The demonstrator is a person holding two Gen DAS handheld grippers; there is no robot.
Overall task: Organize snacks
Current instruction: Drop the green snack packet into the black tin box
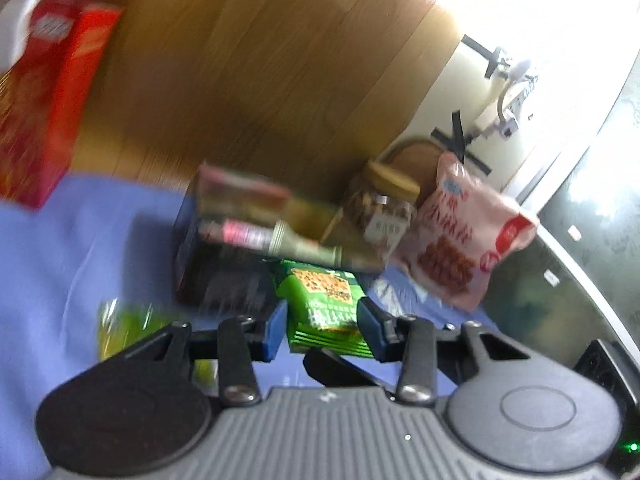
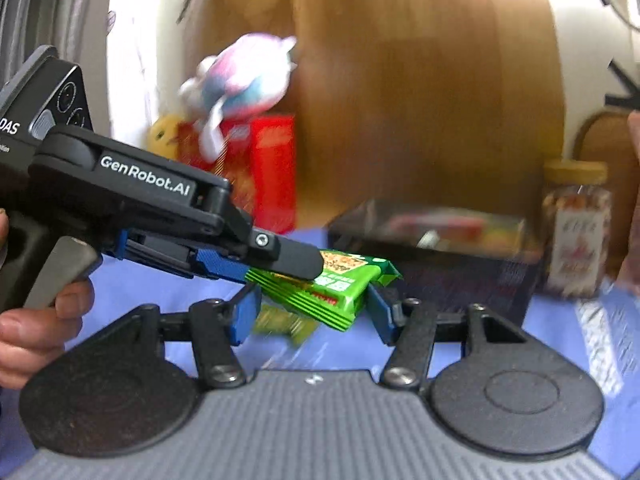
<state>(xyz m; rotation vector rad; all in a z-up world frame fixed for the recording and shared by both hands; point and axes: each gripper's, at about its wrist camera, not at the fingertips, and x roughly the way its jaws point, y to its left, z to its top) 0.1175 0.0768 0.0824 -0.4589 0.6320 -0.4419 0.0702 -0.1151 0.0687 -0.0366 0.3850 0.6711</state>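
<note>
My left gripper is shut on a green snack packet and holds it above the blue cloth. In the right wrist view the same green packet sits between my right gripper's spread blue fingers, which do not touch it, while the left gripper pinches it from the left. A black box with several snack packets lies just beyond. It also shows in the right wrist view.
A red carton, a lidded nut jar and a pink snack bag stand around the box. A yellow-green packet lies on the cloth. A plush toy sits on the red carton.
</note>
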